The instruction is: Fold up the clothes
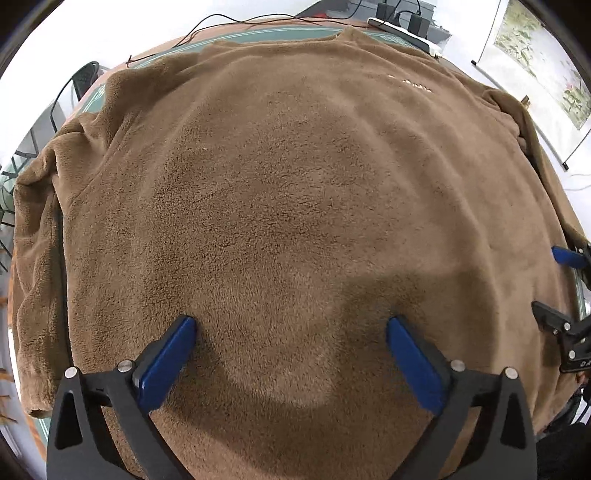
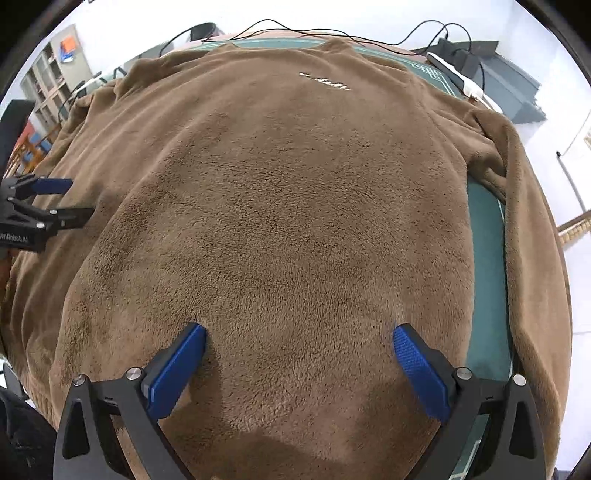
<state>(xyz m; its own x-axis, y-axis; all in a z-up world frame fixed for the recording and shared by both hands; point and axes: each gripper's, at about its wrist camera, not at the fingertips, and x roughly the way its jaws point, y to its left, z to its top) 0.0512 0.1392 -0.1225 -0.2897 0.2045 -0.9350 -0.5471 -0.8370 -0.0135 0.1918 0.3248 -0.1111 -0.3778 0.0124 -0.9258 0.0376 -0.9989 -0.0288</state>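
Blue-padded fingers of the left gripper (image 1: 291, 328) stand spread wide over the lower body of a brown fleece pullover (image 1: 288, 192), their tips at the pile with nothing caught between them; the jaws are released. In the right wrist view the right gripper (image 2: 299, 336) is the same: jaws released, blue pads apart above the fleece near the hem, grasping nothing. The pullover lies flat and face up on a green-topped counter (image 2: 485, 266), neck toward the far edge, a small white logo (image 2: 325, 82) on its chest. One sleeve lies folded along the left side (image 1: 37, 236); the other drapes off the counter's right edge (image 2: 532, 236). Beyond the collar a thin black cable (image 2: 295, 31) trails across the counter, and a white power strip (image 1: 406, 33) with black plugs sits at the far right corner.
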